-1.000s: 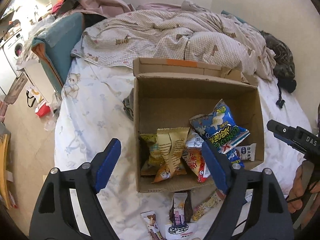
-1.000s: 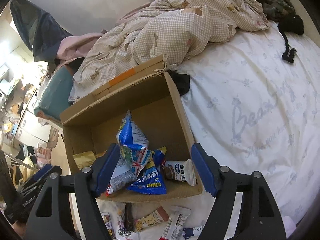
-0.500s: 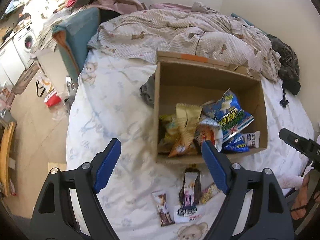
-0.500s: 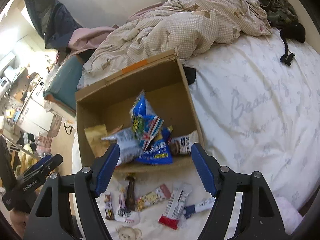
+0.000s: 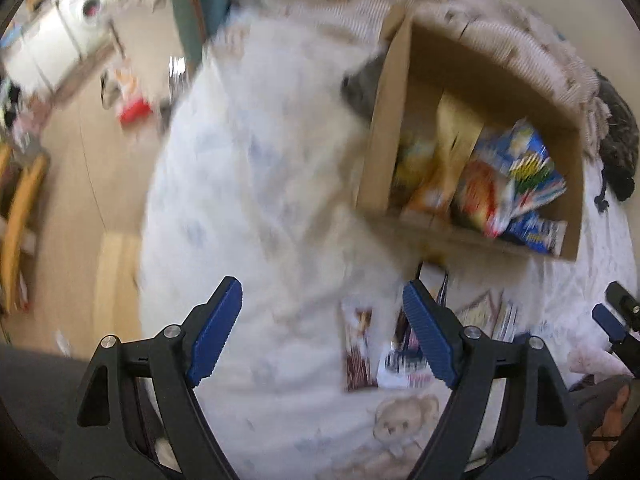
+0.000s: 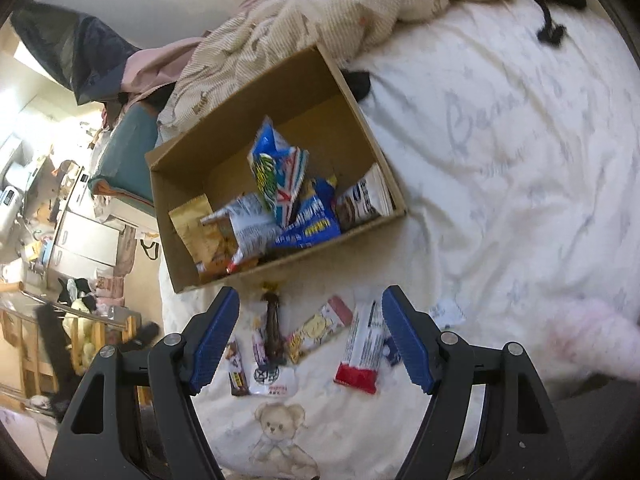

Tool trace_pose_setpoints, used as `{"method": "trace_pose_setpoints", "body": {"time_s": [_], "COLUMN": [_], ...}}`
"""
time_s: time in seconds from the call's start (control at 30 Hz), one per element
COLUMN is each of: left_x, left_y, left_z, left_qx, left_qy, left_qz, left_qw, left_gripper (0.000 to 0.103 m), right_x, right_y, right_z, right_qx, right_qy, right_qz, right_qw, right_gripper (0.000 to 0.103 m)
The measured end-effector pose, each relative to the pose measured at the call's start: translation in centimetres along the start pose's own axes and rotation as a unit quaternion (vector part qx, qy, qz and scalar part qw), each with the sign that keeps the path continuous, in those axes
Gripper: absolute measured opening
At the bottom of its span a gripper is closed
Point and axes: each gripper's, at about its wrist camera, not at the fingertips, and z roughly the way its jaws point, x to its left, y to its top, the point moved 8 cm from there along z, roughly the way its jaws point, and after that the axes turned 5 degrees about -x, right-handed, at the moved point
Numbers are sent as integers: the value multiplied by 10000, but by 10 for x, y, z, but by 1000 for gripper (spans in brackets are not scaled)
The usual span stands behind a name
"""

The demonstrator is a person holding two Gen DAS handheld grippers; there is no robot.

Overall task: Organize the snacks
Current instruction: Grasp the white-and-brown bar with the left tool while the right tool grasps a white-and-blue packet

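Step in hand: I judge it to be picking the next loose snack off the bed sheet [image 6: 500,152] and dropping it in the cardboard box [image 6: 276,264].
Loose snacks: a row lies on the sheet just in front of the box's near wall. I count a red-and-white bar [image 6: 362,350], a yellow cartoon pack [image 6: 318,328], a dark stick pack [image 6: 273,326] and a small brown bar [image 6: 236,368].
Box contents: blue chip bag [image 6: 276,172] standing up, tan pouch [image 6: 196,224] at the left end, other packs heaped along the near wall.
Right gripper [image 6: 310,340]: jaws spread wide, holding nothing, touching nothing I can see; the loose row sits between and beyond the pads.
Left gripper [image 5: 322,332]: also wide apart and empty, hanging over bare sheet; this view is badly smeared, so detail is poor.
How I'd do it: take the red-and-white bar first, it lies closest to the right pad. Come down across its short width, not its length. Press lightly into the soft sheet so the lower edges get under the wrapper.
Risk: pinching sheet fabric with the wrapper; crushing a soft pack.
Drop: into the bare far half of the box, not on the heap.
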Motion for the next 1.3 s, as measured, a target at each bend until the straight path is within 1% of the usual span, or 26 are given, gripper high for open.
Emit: {"method": "trace_pose_setpoints", "body": {"time_s": [0.03,0.1,0.17,0.23,0.27,0.3,0.33,0.37,0.4,0.43,0.47,0.57,0.63,0.73,0.8,0.83,0.9,1.0,1.07,1.13,1.2,1.3], "left_x": [0,-5,-9,-12,-14,-15,-18,-20,-23,-29,-36,-36,-35,-33,-29,-30,-34,-39,-41,-39,-41,-43], "left_y": [-6,-24,-36,-45,-48,-50,-51,-53,-58,-63,-60,-46,-41,-30,-25,-22,-20,-19,-19,-16,-17,-18], "left_z": [8,30,45,61,67,72,76,79,81,80,76,50,36,14,5,4,5,5,5,1,1,1], "left_qx": [174,666,872,1035,1110,1178,1224,1284,1433,1581,1536,1205,1066,653,451,438,449,396,372,358,380,408], "left_qy": [-42,-124,-39,129,163,159,148,129,180,157,18,-193,-298,-290,-255,-280,-356,-420,-439,-454,-474,-511], "left_qz": [-53,-74,57,237,295,330,347,385,549,797,814,613,543,547,514,483,452,523,569,580,582,586], "left_qw": [9998,9977,9962,9943,9932,9924,9918,9909,9880,9841,9848,9906,9924,9959,9973,9975,9973,9970,9967,9966,9965,9961], "left_gripper": [80,77,77,76,71,63,59,44,12,11,11,11,11,11,11,11,11,11,11,11,11,11], "right_x": [-1,-3,-4,-5,-6,-5,-5,-6,-7,-9,-12,-20,-27,-41,-50,-52,-56,-65,-72,-76,-82,-87], "right_y": [-1,-2,-1,-1,-1,-1,-1,-1,0,0,0,0,-2,-6,-13,-15,-20,-31,-40,-46,-49,-49], "right_z": [0,0,0,0,-1,-1,-1,-3,-4,-5,-5,-4,2,13,23,27,33,46,55,60,64,67], "right_qx": [14,14,9,13,18,21,23,5,-7,-17,-13,48,159,399,655,735,836,1054,1208,1288,1285,1279], "right_qy": [-24,-58,-62,-60,-36,9,38,49,36,23,22,-12,-110,-297,-466,-439,-468,-594,-763,-889,-1104,-1224], "right_qz": [20,27,50,57,64,76,85,90,92,106,148,281,412,677,838,924,1062,1322,1449,1499,1513,1560], "right_qw": [10000,10000,10000,10000,10000,10000,10000,9999,10000,9999,9999,9996,9990,9965,9932,9920,9897,9838,9791,9762,9739,9718], "right_gripper": [77,77,77,77,77,77,77,77,77,77,77,77,77,77,74,71,70,67,66,66,66,66]}}
